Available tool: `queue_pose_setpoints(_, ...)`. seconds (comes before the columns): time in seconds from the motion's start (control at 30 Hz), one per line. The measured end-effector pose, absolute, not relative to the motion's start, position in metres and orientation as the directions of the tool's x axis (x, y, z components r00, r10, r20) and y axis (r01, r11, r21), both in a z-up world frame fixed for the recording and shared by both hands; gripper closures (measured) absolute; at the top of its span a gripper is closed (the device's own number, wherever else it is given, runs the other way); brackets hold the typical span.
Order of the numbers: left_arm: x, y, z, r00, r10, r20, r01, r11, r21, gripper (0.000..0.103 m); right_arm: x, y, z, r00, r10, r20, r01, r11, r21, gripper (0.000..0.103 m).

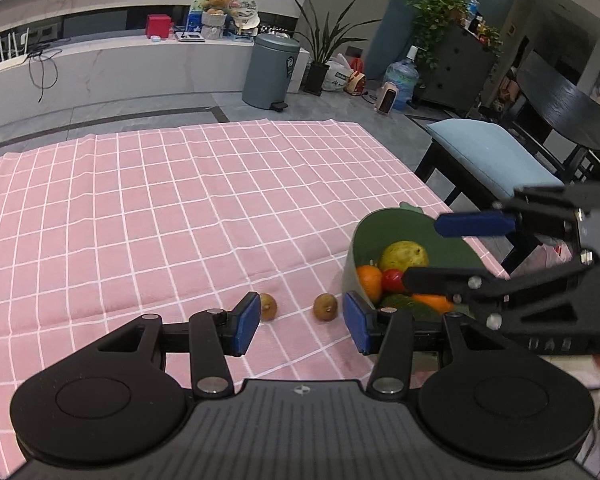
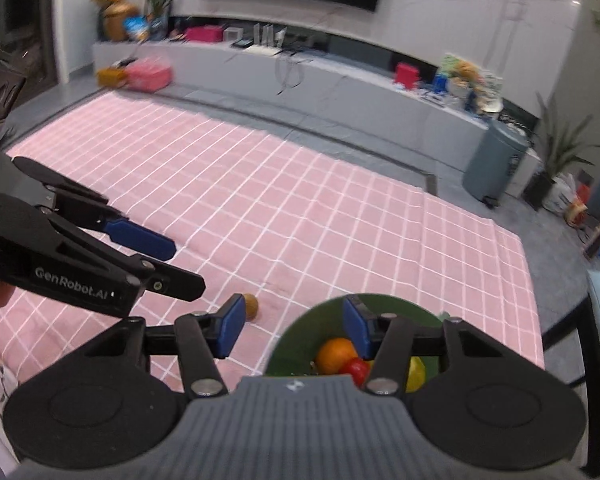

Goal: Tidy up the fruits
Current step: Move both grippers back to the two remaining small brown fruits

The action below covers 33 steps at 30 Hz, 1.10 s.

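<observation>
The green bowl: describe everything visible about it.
The bowl is a deep, smooth, plastic-looking container, dark green inside and paler outside, with a small tab on its far rim. It stands upright on the pink checked cloth near the cloth's right edge. Inside are an orange, a small red fruit, a yellow-green fruit and something leafy green. Neither gripper touches it.

A blue finger pad [image 1: 247, 323] partly hides one kiwi [image 1: 269, 307]; the right gripper [image 1: 424, 252] covers fruit in the green bowl [image 1: 350, 264]; the right-wrist view's background is blurred.
</observation>
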<state>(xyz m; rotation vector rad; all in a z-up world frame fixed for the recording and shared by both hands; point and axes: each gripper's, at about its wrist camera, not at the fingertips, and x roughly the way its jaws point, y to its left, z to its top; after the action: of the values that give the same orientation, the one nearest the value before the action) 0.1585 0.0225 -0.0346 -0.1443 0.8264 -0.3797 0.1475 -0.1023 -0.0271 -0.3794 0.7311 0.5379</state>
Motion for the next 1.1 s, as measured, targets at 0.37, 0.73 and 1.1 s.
queue_pose_setpoints(0.37,0.169,0.043,-0.074,0.581,-0.448,-0.680,0.311,0.894,-0.323,0.047,0.194,-0.076,-0.039,0.492,0.265,-0.829,-0.708,0.675,-0.205,0.066)
queue_pose_setpoints(0.73,0.191,0.028,-0.102,0.548,-0.459,-0.699,0.391,0.879,-0.271,0.050,0.225,-0.035,-0.074,0.303,0.132,-0.944,-0.881,0.415,-0.225,0.072)
queue_pose_setpoints(1.1,0.208,0.019,-0.124,0.531,-0.469,-0.706,0.421,0.869,-0.260,0.055,0.252,-0.008,-0.113,0.112,-0.042,-0.993,-0.959,0.257,-0.119,0.072)
